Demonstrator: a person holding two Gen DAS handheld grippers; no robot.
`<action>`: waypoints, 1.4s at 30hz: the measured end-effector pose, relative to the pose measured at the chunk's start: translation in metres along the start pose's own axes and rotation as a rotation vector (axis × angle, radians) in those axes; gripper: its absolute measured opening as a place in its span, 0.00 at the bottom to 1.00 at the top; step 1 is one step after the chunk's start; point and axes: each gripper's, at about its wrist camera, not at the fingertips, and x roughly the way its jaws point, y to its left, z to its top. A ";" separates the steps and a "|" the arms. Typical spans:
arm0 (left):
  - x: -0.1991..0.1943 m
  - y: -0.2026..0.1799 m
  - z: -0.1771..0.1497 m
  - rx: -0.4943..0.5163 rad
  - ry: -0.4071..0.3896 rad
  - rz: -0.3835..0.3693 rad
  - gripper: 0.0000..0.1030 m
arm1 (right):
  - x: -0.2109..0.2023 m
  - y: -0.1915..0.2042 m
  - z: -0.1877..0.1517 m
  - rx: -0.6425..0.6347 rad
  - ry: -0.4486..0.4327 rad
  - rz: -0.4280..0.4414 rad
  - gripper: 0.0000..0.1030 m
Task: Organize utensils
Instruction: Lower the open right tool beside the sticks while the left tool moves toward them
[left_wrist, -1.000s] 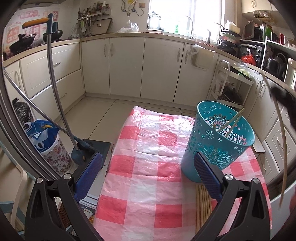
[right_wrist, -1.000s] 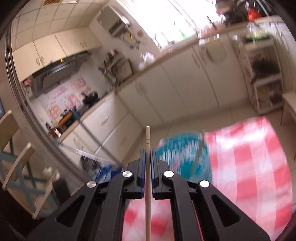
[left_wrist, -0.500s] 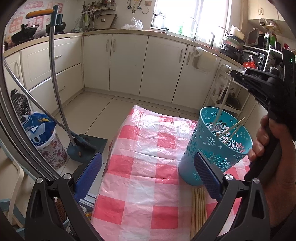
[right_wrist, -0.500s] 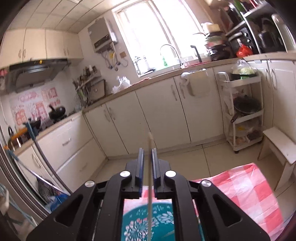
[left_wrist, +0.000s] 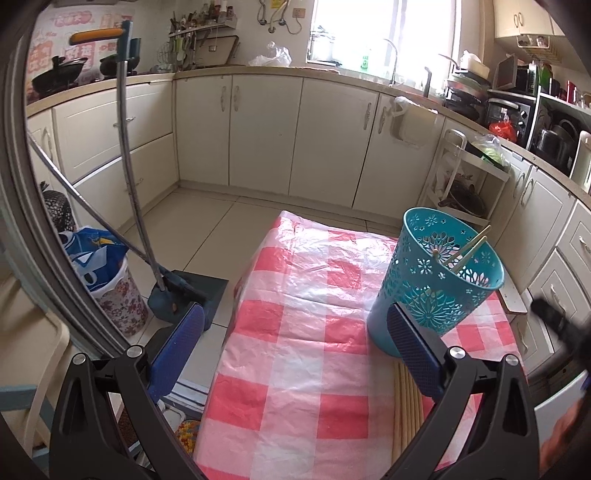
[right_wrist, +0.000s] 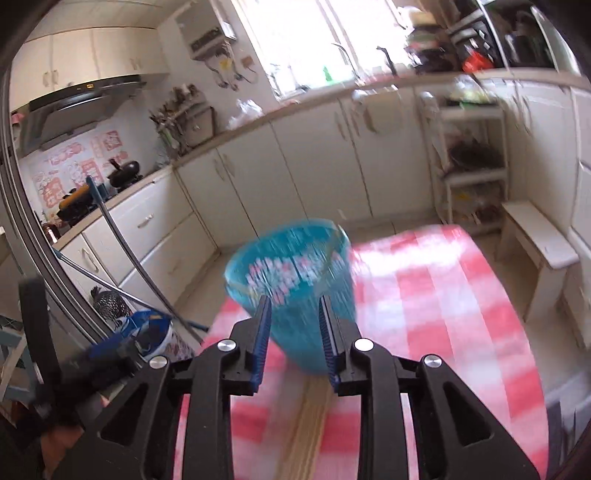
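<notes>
A teal perforated basket (left_wrist: 436, 291) stands on the right side of the red-and-white checked tablecloth (left_wrist: 306, 325), with a few wooden chopsticks (left_wrist: 467, 249) leaning inside it. More chopsticks (left_wrist: 406, 402) lie flat in a bundle just in front of the basket. My left gripper (left_wrist: 295, 350) is open and empty, its right pad near the basket's base. My right gripper (right_wrist: 294, 310) hovers low over the flat chopstick bundle (right_wrist: 310, 421) and faces the blurred basket (right_wrist: 291, 266). Its jaws are opening and nothing is between them. In the left wrist view it is a dark blur (left_wrist: 554, 321) at the right edge.
A dustpan with a long handle (left_wrist: 177, 295) and a lined bin (left_wrist: 107, 273) stand on the floor left of the table. White cabinets (left_wrist: 266, 133) line the walls, a small white stool (right_wrist: 535, 247) sits at the table's far right, and a wire shelf rack (left_wrist: 465, 177) stands behind the basket.
The right gripper let go of the chopstick it held upright over the basket, parted its jaws and dropped low behind the flat bundle. The left gripper stays open.
</notes>
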 end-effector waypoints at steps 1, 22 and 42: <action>-0.007 0.002 -0.005 -0.005 -0.011 0.001 0.92 | -0.003 -0.005 -0.007 0.023 0.014 -0.008 0.26; -0.003 -0.035 -0.022 0.127 -0.003 -0.015 0.92 | 0.010 -0.010 -0.031 -0.055 0.068 -0.047 0.26; 0.012 -0.015 -0.022 0.067 0.064 0.021 0.93 | 0.086 -0.007 -0.083 -0.110 0.425 -0.095 0.27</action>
